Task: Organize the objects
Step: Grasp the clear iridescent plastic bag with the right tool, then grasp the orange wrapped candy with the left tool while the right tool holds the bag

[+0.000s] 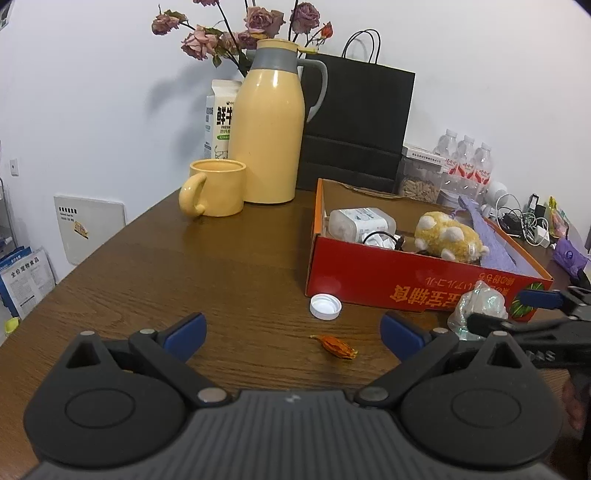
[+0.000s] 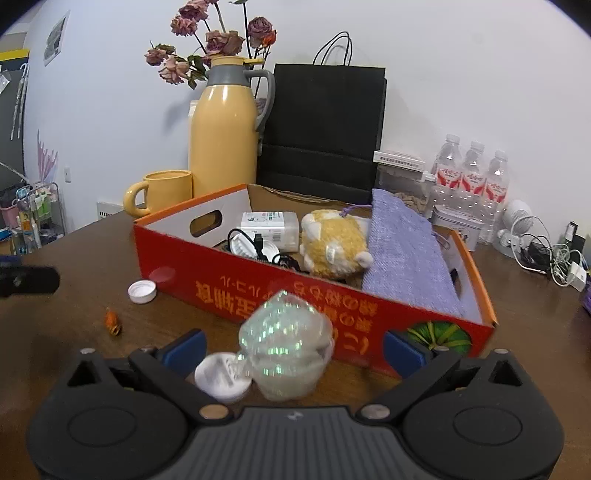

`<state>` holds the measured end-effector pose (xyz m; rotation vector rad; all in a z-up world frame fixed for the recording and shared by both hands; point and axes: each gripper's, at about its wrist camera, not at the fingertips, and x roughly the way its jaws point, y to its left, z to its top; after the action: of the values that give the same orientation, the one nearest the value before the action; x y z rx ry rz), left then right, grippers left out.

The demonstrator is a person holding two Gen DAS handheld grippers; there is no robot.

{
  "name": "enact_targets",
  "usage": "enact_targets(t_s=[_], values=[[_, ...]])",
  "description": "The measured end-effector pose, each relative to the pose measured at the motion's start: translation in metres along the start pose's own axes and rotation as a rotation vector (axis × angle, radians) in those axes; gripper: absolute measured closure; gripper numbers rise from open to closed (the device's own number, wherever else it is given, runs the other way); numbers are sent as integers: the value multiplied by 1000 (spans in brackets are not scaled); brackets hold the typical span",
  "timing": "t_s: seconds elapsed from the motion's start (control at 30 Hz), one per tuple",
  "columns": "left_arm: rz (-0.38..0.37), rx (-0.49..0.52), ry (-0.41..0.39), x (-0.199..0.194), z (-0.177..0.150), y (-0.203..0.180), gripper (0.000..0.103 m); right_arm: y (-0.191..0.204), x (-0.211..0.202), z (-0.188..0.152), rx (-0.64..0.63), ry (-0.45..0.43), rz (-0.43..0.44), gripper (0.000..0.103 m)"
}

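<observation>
- Two grippers in view, both low over the brown wood-grain table [image 1: 147,258].
- Left gripper [image 1: 293,336]: blue-padded jaws spread wide, nothing between them. On the table just ahead of it lies a small dried orange petal scrap [image 1: 334,346]; beyond that sits a white plastic screw cap [image 1: 325,306], open side up, near the box's front wall.
- Right gripper [image 2: 293,345]: jaws spread wide, pads not touching anything. No earlier frame to compare.
- Between the right jaws: a crumpled clear iridescent plastic wrapper [image 2: 286,343], blurred, with a round white lid-like disc [image 2: 221,374] at its left edge. Cannot tell if the two are joined.
- Left wrist view shows the same wrapper on the table against the front of the box, with the right gripper's fingers on either side of it.
- Red cardboard tray box [image 2: 207,266], orange print upside down, pumpkin picture at its right front corner. It stands mid-table.
- Inside the box: white packaged item [image 2: 269,225], black cable over a white round part [image 2: 255,245], yellow-and-white plush toy [image 2: 332,247], lilac knitted pouch [image 2: 406,258] leaning on the right wall.
- Behind the box: yellow ceramic mug [image 1: 214,188], tall yellow thermos jug with grey collar [image 1: 267,125], milk carton [image 1: 219,118], dried roses [image 1: 229,29], black paper bag [image 1: 354,125].
- Far right: pack of water bottles [image 2: 469,177], tangle of chargers and cables [image 2: 546,254].
</observation>
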<state>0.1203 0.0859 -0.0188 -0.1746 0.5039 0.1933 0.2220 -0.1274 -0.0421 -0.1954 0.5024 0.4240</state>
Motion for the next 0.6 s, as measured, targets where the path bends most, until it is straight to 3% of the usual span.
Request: enact_targets(t_s=[0.1, 0.17, 0.27, 0.6], values=[[3, 5, 9, 4, -1, -2, 0, -2, 15, 1, 26, 32, -4, 27], [5, 10, 16, 8, -1, -3, 0, -5, 22, -1, 44, 55, 1, 50], [5, 14, 26, 14, -3, -6, 0, -7, 20, -4, 55, 42, 24, 61], [4, 53, 65, 32, -7, -22, 2, 0, -3, -6, 15, -81, 22, 66]])
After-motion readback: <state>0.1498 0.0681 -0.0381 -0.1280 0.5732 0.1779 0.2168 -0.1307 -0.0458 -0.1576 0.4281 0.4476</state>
